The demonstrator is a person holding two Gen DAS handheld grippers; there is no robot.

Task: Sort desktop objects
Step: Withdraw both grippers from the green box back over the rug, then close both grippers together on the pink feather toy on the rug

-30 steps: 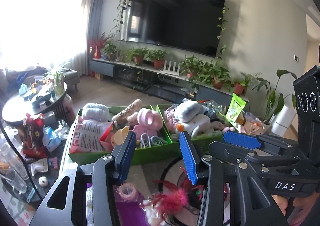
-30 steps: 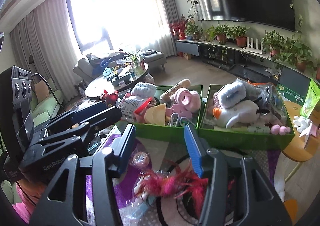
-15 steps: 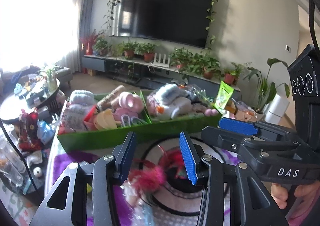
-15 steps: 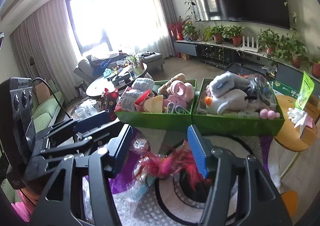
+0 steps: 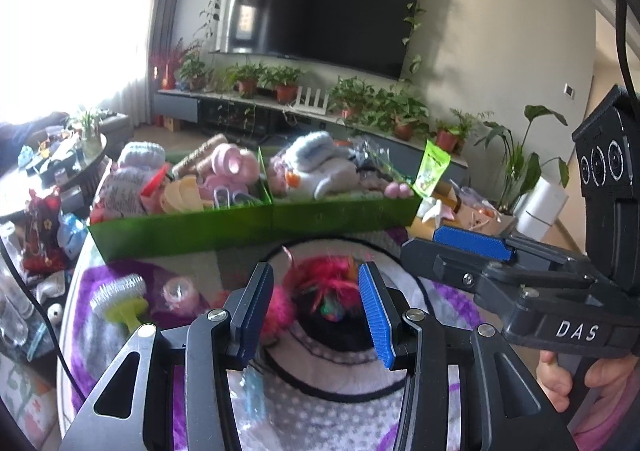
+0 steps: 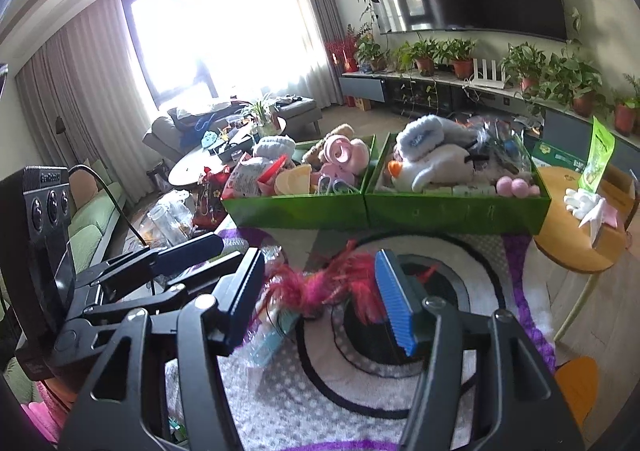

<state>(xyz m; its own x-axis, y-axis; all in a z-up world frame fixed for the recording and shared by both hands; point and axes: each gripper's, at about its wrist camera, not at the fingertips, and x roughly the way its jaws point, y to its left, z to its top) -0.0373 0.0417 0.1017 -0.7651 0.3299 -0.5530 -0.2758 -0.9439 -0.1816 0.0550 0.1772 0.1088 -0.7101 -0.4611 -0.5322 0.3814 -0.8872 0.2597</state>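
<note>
A pink and red feather toy [image 5: 320,283] lies on the patterned cloth, between and just beyond the open jaws of my left gripper [image 5: 314,305]. In the right wrist view the same toy [image 6: 320,285] lies between the open jaws of my right gripper [image 6: 320,299]. Both grippers are empty and side by side; the right one [image 5: 476,247] shows at the right of the left view. A green-handled brush [image 5: 120,299] and a pink tape roll [image 5: 180,291] lie to the left. A clear packet with a blue item [image 6: 272,339] lies under the toy.
Two green boxes [image 5: 248,225] full of soft toys and small items stand across the far edge of the table. A round wooden stool [image 6: 580,243] with a white glove stands at the right. A cluttered coffee table [image 5: 44,179] stands at the left.
Both grippers have pulled back and lowered toward the cloth. The green boxes now sit farther off, and the feather toy has come between the jaws of both grippers.
</note>
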